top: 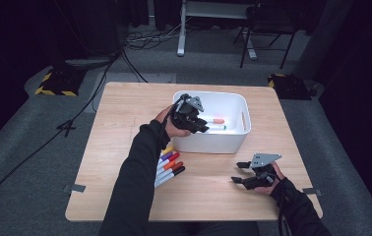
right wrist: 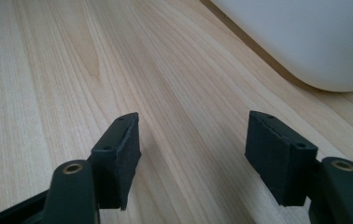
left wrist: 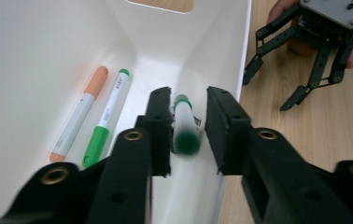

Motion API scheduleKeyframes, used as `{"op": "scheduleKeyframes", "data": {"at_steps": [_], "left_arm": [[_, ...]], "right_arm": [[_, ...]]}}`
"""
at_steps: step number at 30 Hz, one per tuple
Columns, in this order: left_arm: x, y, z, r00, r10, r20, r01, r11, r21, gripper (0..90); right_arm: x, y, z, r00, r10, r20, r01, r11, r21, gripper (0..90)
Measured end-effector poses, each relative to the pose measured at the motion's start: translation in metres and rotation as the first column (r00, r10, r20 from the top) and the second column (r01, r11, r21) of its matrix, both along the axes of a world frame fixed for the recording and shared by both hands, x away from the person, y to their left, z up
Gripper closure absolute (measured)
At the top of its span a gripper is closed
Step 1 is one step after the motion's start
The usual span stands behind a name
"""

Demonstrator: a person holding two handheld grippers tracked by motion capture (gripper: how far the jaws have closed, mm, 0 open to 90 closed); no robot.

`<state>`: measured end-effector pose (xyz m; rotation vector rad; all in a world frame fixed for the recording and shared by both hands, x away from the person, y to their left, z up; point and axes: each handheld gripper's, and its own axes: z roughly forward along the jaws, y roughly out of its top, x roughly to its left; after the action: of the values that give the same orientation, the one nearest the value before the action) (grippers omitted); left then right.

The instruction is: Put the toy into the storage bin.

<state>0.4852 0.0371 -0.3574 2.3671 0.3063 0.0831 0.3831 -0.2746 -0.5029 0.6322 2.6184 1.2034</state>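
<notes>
Left gripper (top: pixel 201 127) over the bin (top: pixel 243 105), pointing down into it. Between its jaws in the left gripper view: the marker (left wrist: pixel 183 126), end-on to the camera, long axis running straight away along the jaws, green cap nearest and blurred, white barrel behind, a second green end farthest off. Jaws parted a little wider than the barrel: the marker close against the left pad, a clear gap on the right. Reads as loose rather than pinched, though contact with the left pad cannot be settled. Directly below and ahead, the white floor of the bin by its right wall.

Already lying on that floor, well to the left, side by side and roughly parallel to the marker: an orange marker (left wrist: pixel 79 116) and another green marker (left wrist: pixel 109 116).

Right gripper (top: pixel 238 172) well apart, low over the bare tabletop (right wrist: pixel 48 70) in front of the bin, jaws spread, nothing between them. Left one therefore the nearer by far.

Judged next: a plain drop, then back to the row of markers (top: pixel 169 164) on the tabletop beside the left forearm.
</notes>
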Motion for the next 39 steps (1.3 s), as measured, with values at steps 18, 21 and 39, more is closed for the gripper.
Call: {"op": "scheduleKeyframes", "data": {"at_steps": [18,21,39], "left_arm": [[-0.005,0.001,0.002,0.9925,0.097,0.074,-0.098,0.9952,0.002,44.8],[-0.005,0.005,0.003,0.9912,0.11,0.073,-0.11,0.9939,-0.001,41.4],[-0.021,0.045,0.009,0.9411,0.303,0.149,-0.301,0.9529,-0.038,18.9]], "right_arm": [[0.0,0.0,0.0,1.0,0.002,0.001,-0.002,1.0,0.0,35.5],[0.0,0.0,0.0,1.0,0.001,0.0,-0.001,1.0,0.0,35.5],[0.0,0.0,0.0,1.0,0.002,0.003,-0.002,1.0,0.001,35.5]]}}
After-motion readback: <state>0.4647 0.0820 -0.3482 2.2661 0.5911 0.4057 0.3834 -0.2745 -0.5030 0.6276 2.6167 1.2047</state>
